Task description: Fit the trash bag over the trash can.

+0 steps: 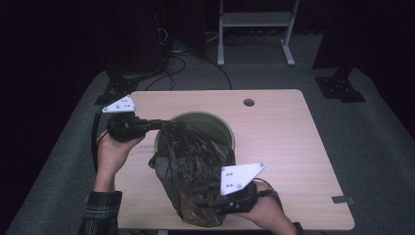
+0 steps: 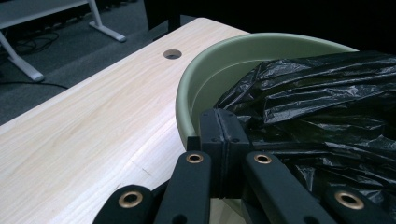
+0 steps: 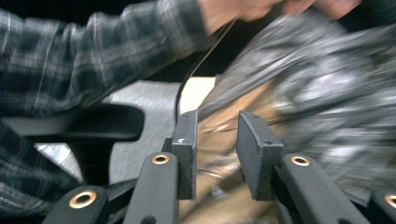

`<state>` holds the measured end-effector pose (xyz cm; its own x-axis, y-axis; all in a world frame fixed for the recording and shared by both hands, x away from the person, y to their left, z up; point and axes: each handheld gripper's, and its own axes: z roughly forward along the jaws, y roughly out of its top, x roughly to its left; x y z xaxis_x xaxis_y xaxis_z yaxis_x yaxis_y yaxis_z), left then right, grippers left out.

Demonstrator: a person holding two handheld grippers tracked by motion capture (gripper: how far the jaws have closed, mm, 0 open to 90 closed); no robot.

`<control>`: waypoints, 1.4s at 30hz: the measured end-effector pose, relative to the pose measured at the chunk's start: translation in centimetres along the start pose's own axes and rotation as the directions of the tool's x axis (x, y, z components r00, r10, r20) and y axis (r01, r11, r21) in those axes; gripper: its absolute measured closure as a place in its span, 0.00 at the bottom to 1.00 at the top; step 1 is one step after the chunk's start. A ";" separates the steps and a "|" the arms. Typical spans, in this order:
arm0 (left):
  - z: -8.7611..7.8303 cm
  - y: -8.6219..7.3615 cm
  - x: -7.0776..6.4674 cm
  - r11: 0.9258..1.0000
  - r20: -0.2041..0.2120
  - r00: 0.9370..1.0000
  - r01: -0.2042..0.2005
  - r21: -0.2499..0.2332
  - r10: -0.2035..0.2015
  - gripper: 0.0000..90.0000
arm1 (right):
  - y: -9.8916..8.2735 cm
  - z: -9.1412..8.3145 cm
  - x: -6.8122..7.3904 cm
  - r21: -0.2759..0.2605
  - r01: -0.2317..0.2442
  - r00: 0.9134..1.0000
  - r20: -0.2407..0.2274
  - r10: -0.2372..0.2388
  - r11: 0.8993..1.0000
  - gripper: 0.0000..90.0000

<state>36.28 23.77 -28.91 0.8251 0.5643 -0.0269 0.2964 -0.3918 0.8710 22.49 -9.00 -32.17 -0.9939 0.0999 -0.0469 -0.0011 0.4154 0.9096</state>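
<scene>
A crumpled black plastic bag (image 1: 191, 161) hangs over the near rim of a round green bin (image 1: 215, 121) and spills onto the wooden table (image 1: 284, 147). My left gripper (image 1: 164, 124) sits at the bin's left rim. Its jaws are pressed together (image 2: 224, 133) on the bag's edge, with the bag (image 2: 317, 93) bunched to their right and the bin wall (image 2: 187, 98) just behind. My right gripper (image 1: 208, 202) lies at the bag's lower near side, by the table's front edge. Its jaws (image 3: 217, 140) stand apart, and the blurred bag (image 3: 322, 93) is beyond them, not pinched.
A round cable hole (image 1: 248, 102) is in the table's far side. A white desk frame (image 1: 254, 29) and cables stand on the floor behind. In the right gripper view a plaid sleeve (image 3: 93, 46) and a black chair armrest (image 3: 93, 123) are close by.
</scene>
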 end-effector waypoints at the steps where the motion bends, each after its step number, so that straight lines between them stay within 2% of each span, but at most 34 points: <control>1: 0.0 0.0 0.0 1.000 0.000 1.000 -0.001 0.001 0.001 1.00 | 0.3 -1.0 -0.4 -0.018 -0.005 1.000 0.024 0.005 1.000 0.76; 3: 0.0 0.0 0.0 1.000 0.001 1.000 0.000 0.003 0.000 1.00 | 0.6 -2.2 -1.0 -0.041 -0.011 0.998 0.058 0.013 0.999 0.76; 6: 0.0 0.0 0.0 1.000 0.002 1.000 -0.001 0.005 0.001 1.00 | 0.7 -3.8 -2.5 -0.066 -0.037 0.991 0.130 0.045 0.997 0.76; 8: -0.1 0.0 0.1 1.000 0.002 1.000 0.000 0.004 0.000 1.00 | 0.5 -4.3 -3.7 -0.061 -0.055 0.980 0.187 0.065 0.997 0.75; 11: -0.1 0.0 0.0 1.000 0.004 1.000 -0.001 0.002 0.001 1.00 | -0.3 -4.4 -5.4 -0.063 -0.100 0.963 0.245 0.113 0.993 0.71; 13: -0.1 0.0 0.0 1.000 0.006 1.000 0.001 0.002 -0.001 1.00 | -0.7 -4.2 -6.1 -0.067 -0.124 0.963 0.231 0.136 0.990 0.71; 16: -0.1 0.0 0.0 1.000 0.007 1.000 0.000 0.002 0.000 1.00 | -1.0 -3.4 -6.5 -0.051 -0.139 0.968 0.203 0.147 0.989 0.75; 18: -0.1 0.0 0.0 1.000 0.006 1.000 0.000 -0.001 0.000 1.00 | -1.1 -2.9 -6.6 -0.040 -0.143 0.969 0.198 0.148 0.989 0.90; 20: -0.2 0.0 0.0 1.000 0.004 1.000 -0.004 0.001 0.004 1.00 | -1.0 -2.7 -6.6 -0.032 -0.125 0.966 0.226 0.129 0.992 1.00; 24: -0.7 -0.1 0.1 1.000 -0.006 1.000 -0.002 -0.002 0.002 1.00 | -1.0 -3.0 -7.3 -0.058 -0.111 0.948 0.293 0.123 0.992 1.00; 26: -0.8 -0.2 0.3 1.000 -0.013 1.000 0.002 -0.004 -0.002 1.00 | -0.9 -3.4 -7.9 -0.053 -0.103 0.933 0.341 0.116 0.993 1.00; 27: -1.0 -0.3 0.5 1.000 -0.022 1.000 0.006 -0.002 -0.006 1.00 | -0.8 -3.5 -8.2 -0.055 -0.108 0.929 0.349 0.120 0.993 1.00; 29: -1.1 -0.6 0.7 1.000 -0.027 1.000 0.012 -0.004 -0.012 1.00 | -0.9 -3.8 -9.2 -0.053 -0.118 0.911 0.392 0.130 0.992 1.00; 30: -1.1 -0.7 0.8 1.000 -0.032 0.999 0.012 -0.001 -0.012 1.00 | -1.0 -3.8 -9.7 -0.055 -0.124 0.907 0.399 0.136 0.991 1.00; 32: -1.0 -0.9 1.0 1.000 -0.037 0.999 0.019 0.003 -0.019 1.00 | -1.2 -3.8 -10.6 -0.063 -0.133 0.893 0.425 0.148 0.989 1.00; 34: -0.8 -1.2 1.2 1.000 -0.045 0.999 0.021 0.010 -0.020 1.00 | -1.4 -3.7 -11.4 -0.072 -0.137 0.888 0.434 0.155 0.988 0.97; 36: -0.7 -1.4 1.4 1.000 -0.050 0.998 0.027 0.012 -0.026 1.00 | -1.5 -3.8 -11.9 -0.111 -0.135 0.875 0.453 0.171 0.985 0.83; 37: -0.8 -1.5 1.5 0.999 -0.050 0.998 0.031 0.006 -0.031 1.00 | -1.5 -3.9 -12.2 -0.134 -0.142 0.876 0.445 0.188 0.981 0.80; 38: -0.9 -1.6 1.6 0.999 -0.053 0.998 0.032 0.005 -0.031 1.00 | -1.6 -4.2 -12.5 -0.155 -0.154 0.878 0.431 0.207 0.976 0.77; 42: -1.4 -1.8 2.0 0.999 -0.065 0.997 0.042 -0.001 -0.042 1.00 | -1.8 -5.4 -13.1 -0.176 -0.170 0.863 0.448 0.232 0.970 0.77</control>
<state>36.73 26.69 -29.85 0.7789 0.6264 -0.0314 0.3300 -0.3667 0.8699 34.93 -15.97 -31.00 -0.8086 0.5881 -0.0142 0.1480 0.2267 0.9626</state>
